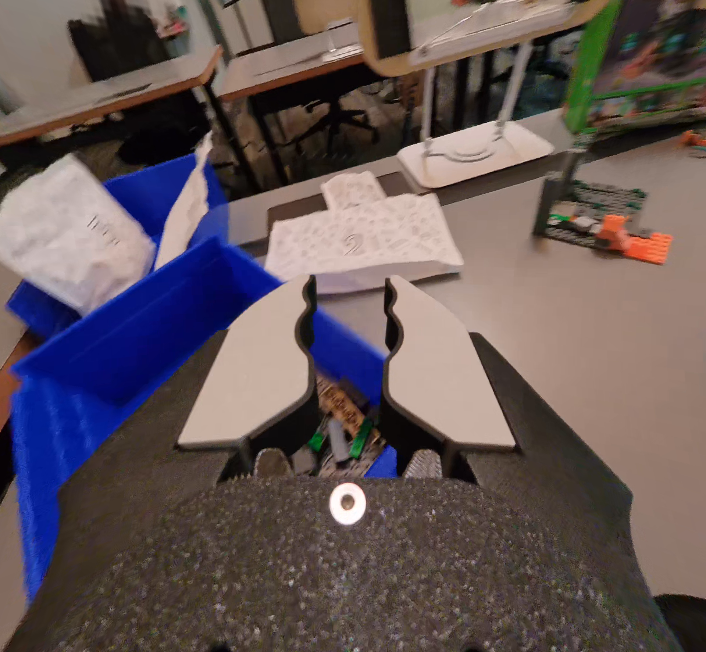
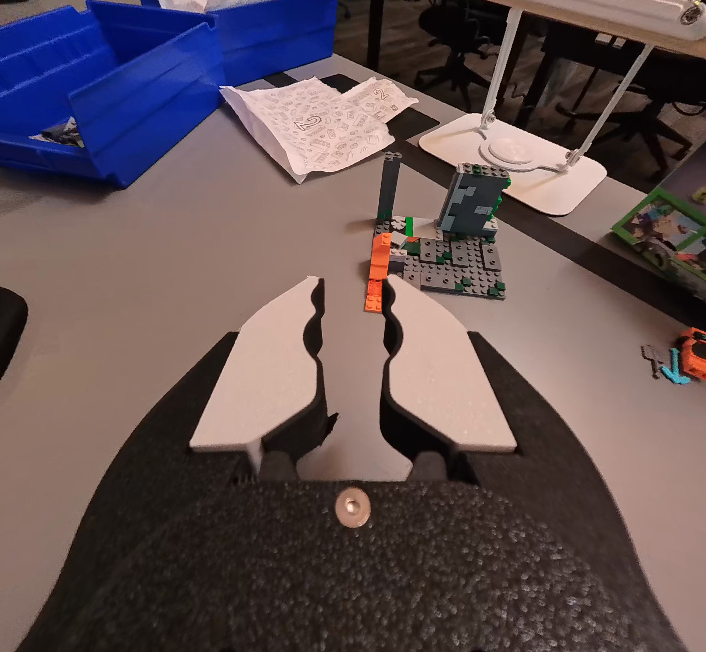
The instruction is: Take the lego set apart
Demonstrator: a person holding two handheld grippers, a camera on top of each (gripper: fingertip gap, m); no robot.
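The lego set (image 2: pixel 439 236) is standing on the grey table (image 2: pixel 191 271) just ahead of the right gripper (image 2: pixel 353 284) and slightly to its right, its orange bricks (image 2: pixel 378 271) lying almost at the right fingertip. Only the right wrist view is showing the build sharply: a studded grey baseplate, a dark slim pillar (image 2: pixel 389 187) and a blue-grey wall block (image 2: pixel 473 198) rising from the far edge. In the left wrist view the same set (image 1: pixel 596 221) is appearing blurred, far ahead and to the right of the left gripper (image 1: pixel 349 284).

Both grippers are standing open with nothing between their fingers. The left one is hovering over a blue bin (image 1: pixel 126 332), and only this view is revealing the loose bricks (image 1: pixel 344 427) inside it, seen between the fingers. Beyond its tips a printed paper bag (image 1: pixel 363 236) is lying flat. The right view is placing that bag (image 2: pixel 313 126) ahead-left, the blue bins (image 2: pixel 145 91) farther left, a white stand base (image 2: pixel 535 171) behind the set, and small loose pieces (image 2: pixel 676 360) far right.
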